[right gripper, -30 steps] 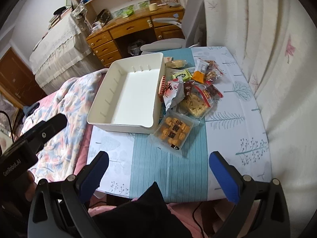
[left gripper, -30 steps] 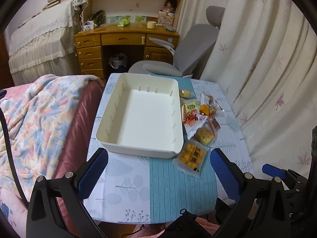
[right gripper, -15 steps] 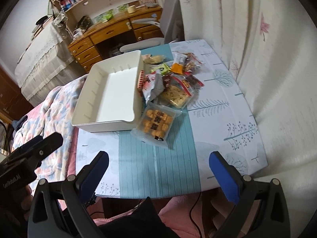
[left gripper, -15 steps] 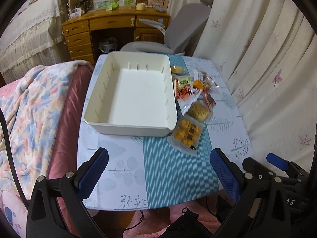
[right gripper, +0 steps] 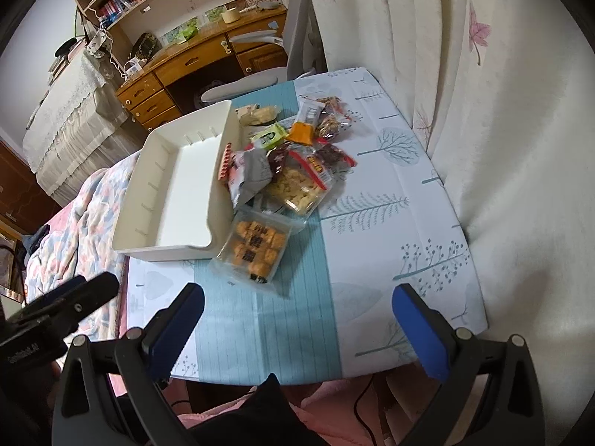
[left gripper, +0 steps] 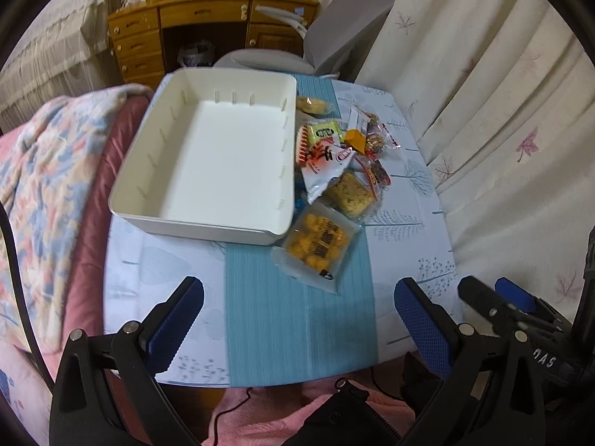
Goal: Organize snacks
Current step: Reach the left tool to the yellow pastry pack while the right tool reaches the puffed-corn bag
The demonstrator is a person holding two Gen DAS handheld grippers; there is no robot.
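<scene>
We see both hand-held grippers low in frame, left and right, jaws wide, holding nothing, above the bench near edge. White bin sits empty, upper-left of centre. Snacks lie piled just right of it; the orange-cracker pack touches the bin's near right corner.

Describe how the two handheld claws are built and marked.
Both the left claw and the right claw have black angular frames with silver rivets and two fingers faced with textured blue pads. A thin black cable runs beside the left one.
</scene>
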